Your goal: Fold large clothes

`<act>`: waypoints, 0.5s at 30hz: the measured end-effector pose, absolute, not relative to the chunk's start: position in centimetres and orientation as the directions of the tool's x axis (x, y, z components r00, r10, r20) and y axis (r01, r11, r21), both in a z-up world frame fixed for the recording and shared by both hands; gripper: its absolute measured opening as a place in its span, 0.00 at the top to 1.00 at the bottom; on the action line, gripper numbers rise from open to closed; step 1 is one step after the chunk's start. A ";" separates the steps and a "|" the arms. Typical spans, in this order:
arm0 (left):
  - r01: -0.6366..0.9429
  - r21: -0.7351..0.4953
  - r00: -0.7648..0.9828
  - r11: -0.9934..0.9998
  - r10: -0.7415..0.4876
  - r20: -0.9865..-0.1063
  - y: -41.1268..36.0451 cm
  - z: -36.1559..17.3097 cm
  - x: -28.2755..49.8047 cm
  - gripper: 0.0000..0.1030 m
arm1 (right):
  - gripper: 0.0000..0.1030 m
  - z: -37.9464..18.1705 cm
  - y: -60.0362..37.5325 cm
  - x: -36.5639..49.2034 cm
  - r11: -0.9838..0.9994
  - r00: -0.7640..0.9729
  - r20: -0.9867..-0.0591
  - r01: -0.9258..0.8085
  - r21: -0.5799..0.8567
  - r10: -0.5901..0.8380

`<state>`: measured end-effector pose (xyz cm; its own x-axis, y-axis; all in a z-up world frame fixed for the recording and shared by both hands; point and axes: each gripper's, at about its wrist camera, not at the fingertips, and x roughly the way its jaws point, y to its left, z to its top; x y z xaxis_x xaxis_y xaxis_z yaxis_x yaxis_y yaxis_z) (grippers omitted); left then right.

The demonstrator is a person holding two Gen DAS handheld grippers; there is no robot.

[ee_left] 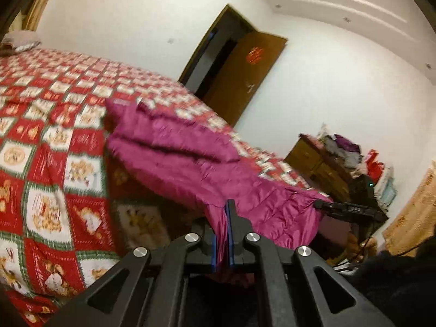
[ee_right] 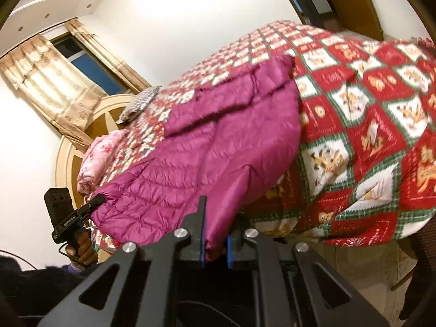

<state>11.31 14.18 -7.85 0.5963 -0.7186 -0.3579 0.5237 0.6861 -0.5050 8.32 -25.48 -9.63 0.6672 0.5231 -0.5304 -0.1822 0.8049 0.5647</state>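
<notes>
Magenta jacket [ee_left: 174,147] draped across the quilt [ee_left: 41,125] at frame centre, its near hem clamped in the left gripper [ee_left: 227,218] and the right gripper [ee_right: 215,234], with only the right view showing a window [ee_right: 90,68], upper left.

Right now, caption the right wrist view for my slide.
Right gripper shut on magenta puffer jacket's hem over the patchwork bed.
</notes>
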 end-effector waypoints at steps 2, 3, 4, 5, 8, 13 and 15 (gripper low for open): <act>0.548 -0.478 0.604 0.687 -0.720 -0.342 14.1 -6.6 10.7 0.96 | 0.87 -8.2 -25.7 7.5 0.814 0.691 -0.512 -0.195 0.548 0.510; 0.557 -0.460 0.611 0.691 -0.717 -0.336 14.0 -5.8 10.5 0.96 | 0.87 -7.3 -26.0 7.3 0.816 0.705 -0.500 -0.197 0.543 0.503; 0.564 -0.442 0.621 0.698 -0.711 -0.331 14.0 -5.0 10.5 0.96 | 0.87 -6.3 -26.4 7.1 0.819 0.725 -0.482 -0.197 0.539 0.492; 0.567 -0.432 0.628 0.702 -0.707 -0.325 14.0 -4.4 10.6 0.96 | 0.87 -5.9 -26.7 7.0 0.820 0.736 -0.472 -0.196 0.537 0.485; 0.564 -0.429 0.648 0.706 -0.700 -0.299 14.5 -2.8 11.8 0.95 | 0.87 -4.0 -27.9 7.5 0.809 0.773 -0.420 -0.197 0.554 0.476; 0.514 -0.450 0.686 0.730 -0.665 -0.295 15.3 -1.7 16.1 0.95 | 0.87 -2.4 -28.8 10.4 0.791 0.796 -0.371 -0.207 0.576 0.479; 0.489 -0.458 0.696 0.742 -0.649 -0.307 15.5 -1.5 17.8 0.95 | 0.87 -1.7 -29.0 12.3 0.789 0.800 -0.363 -0.210 0.577 0.478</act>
<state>17.79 15.46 -1.48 0.6964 -0.6486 -0.3071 0.4895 0.7423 -0.4577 12.29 -28.98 -1.73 0.8001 0.4779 -0.3627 -0.2099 0.7894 0.5769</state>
